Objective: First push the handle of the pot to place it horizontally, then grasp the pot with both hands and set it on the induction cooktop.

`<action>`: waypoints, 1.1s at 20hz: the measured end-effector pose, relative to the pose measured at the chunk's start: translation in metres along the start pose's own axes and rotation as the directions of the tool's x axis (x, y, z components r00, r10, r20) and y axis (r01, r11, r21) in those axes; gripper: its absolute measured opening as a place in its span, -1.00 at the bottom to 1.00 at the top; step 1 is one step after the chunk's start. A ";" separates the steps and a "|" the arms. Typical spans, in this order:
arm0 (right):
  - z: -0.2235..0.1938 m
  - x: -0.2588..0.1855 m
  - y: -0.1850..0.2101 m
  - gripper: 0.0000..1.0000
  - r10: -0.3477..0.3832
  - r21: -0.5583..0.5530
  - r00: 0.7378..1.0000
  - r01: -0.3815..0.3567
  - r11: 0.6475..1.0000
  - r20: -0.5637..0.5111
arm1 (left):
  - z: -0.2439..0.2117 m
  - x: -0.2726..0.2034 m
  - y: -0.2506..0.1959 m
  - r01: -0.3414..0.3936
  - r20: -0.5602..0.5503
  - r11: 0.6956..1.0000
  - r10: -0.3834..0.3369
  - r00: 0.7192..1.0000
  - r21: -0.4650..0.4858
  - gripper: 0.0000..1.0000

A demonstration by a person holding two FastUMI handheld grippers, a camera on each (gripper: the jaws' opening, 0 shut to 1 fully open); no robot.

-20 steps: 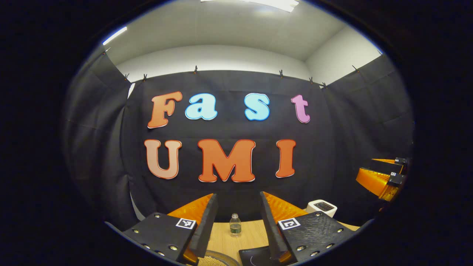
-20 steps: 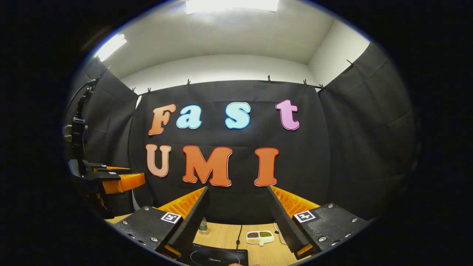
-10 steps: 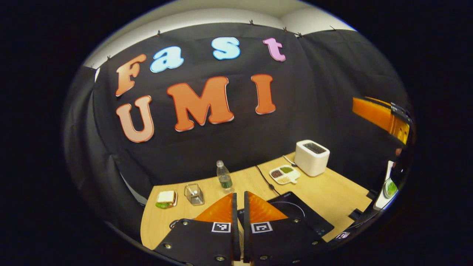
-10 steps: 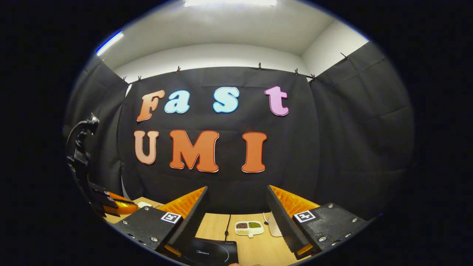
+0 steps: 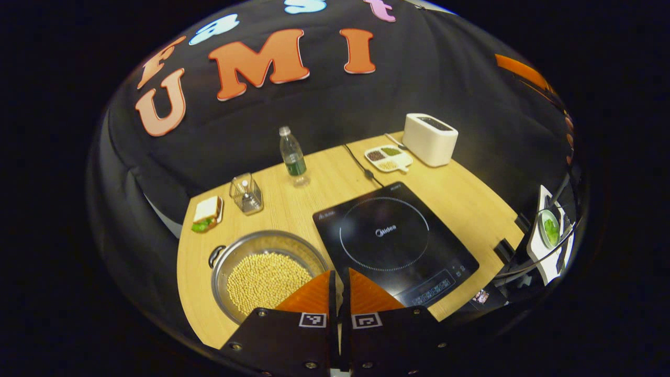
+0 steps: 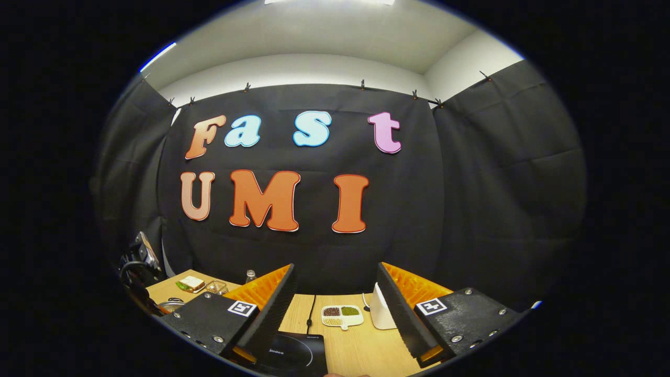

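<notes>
The left gripper (image 5: 339,283) is hovering above the near edge of the table (image 5: 471,193), its two fingers lying together with nothing between them. The pot (image 5: 264,272), filled with pale beans, is sitting on the table just beside the induction cooktop (image 5: 392,241), on its left in the left gripper view; one dark handle (image 5: 215,255) is showing at its far-left rim. The right gripper (image 6: 335,314) is hanging higher, fingers spread apart and empty, facing the booth wall. A toaster (image 5: 430,139), a bottle (image 5: 293,157) and a sandwich (image 5: 205,214) are standing well behind.
</notes>
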State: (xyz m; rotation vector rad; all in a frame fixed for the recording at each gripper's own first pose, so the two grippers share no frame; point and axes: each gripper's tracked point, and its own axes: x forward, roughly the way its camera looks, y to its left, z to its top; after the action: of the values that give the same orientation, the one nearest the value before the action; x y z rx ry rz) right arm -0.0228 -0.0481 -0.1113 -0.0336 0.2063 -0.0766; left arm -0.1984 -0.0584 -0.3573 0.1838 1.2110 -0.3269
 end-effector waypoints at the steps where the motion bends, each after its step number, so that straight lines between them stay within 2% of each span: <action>1: -0.003 0.000 0.001 0.90 0.000 -0.004 1.000 -0.001 1.000 -0.006 | -0.016 0.006 0.000 0.009 -0.042 1.000 -0.009 0.999 -0.005 -0.94; 4: -0.008 0.001 0.003 0.90 0.000 -0.014 1.000 -0.001 1.000 -0.019 | -0.057 0.010 0.003 0.018 -0.160 1.000 -0.020 0.987 -0.013 -0.94; 8: -0.011 0.004 0.002 0.90 -0.003 -0.025 1.000 0.003 1.000 -0.028 | -0.102 0.011 0.004 0.037 -0.301 0.998 -0.049 0.952 -0.045 -0.94; 11: -0.013 0.006 -0.006 0.90 -0.021 -0.024 0.999 0.020 1.000 -0.032 | -0.126 0.015 0.006 0.039 -0.357 0.998 -0.057 0.932 -0.059 -0.94; 16: -0.017 0.004 -0.010 0.90 -0.047 -0.020 0.998 0.046 0.999 -0.052 | -0.149 0.035 0.010 0.017 -0.412 0.998 -0.042 0.910 -0.063 -0.94; 22: -0.021 -0.006 0.006 0.90 -0.034 -0.047 0.998 0.032 0.998 -0.059 | -0.144 0.051 0.011 0.028 -0.425 0.997 -0.054 0.904 -0.067 -0.94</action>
State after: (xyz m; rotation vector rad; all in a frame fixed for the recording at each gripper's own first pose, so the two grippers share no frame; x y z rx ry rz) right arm -0.0322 -0.0425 -0.1311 -0.0810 0.2674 -0.1057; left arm -0.3061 -0.0107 -0.4550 0.1835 1.6599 -0.2947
